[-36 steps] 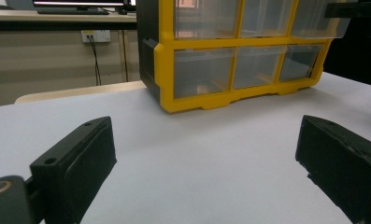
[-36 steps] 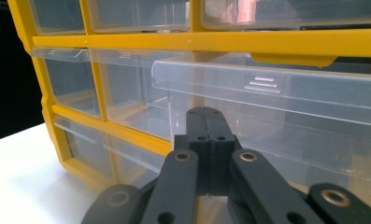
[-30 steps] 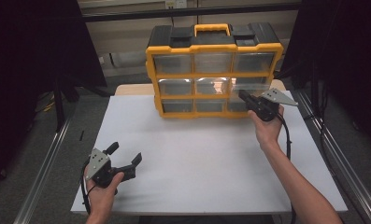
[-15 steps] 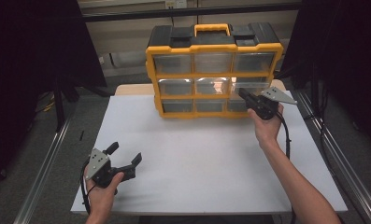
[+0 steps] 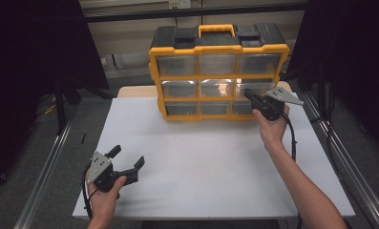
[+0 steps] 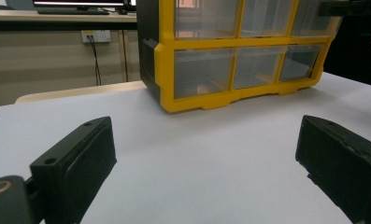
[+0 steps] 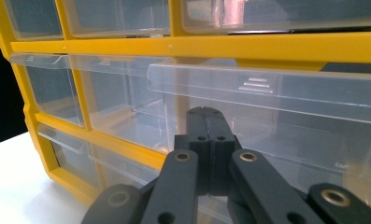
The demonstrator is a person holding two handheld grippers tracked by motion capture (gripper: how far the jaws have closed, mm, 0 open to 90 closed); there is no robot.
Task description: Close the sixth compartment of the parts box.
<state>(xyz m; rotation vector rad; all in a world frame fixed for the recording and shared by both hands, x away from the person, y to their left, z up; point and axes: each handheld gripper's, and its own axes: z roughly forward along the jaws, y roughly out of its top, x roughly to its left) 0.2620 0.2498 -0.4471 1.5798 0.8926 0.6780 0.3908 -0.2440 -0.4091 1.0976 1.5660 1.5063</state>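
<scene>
My right hand-held gripper (image 5: 250,95) is up at the front of the drawer cabinet (image 5: 219,71), jaws pressed together with nothing between them; in the right gripper view the closed tips (image 7: 206,113) sit just below the clear lip of the middle-row right drawer (image 7: 267,93), close to its front, though I cannot tell whether they touch it. That drawer lies straight ahead of and slightly above the tips. Its lip runs sideways across the cabinet face, so its long axis is crosswise to my jaws, and the drawer itself points out of the cabinet toward me. My judgement: the coming move turns on getting the tips under that lip, then drawing back along the drawer's own line. The right hand (image 5: 271,128) is much the nearer one. My left hand-held gripper (image 5: 125,162) rests low at the near left of the white worktop (image 5: 215,162), jaws wide apart and holding nothing, well apart from the cabinet. The cabinet stands upright at the far edge of the worktop, yellow frame, black top, handle (image 5: 216,29) up, three rows of clear drawers facing me.
</scene>
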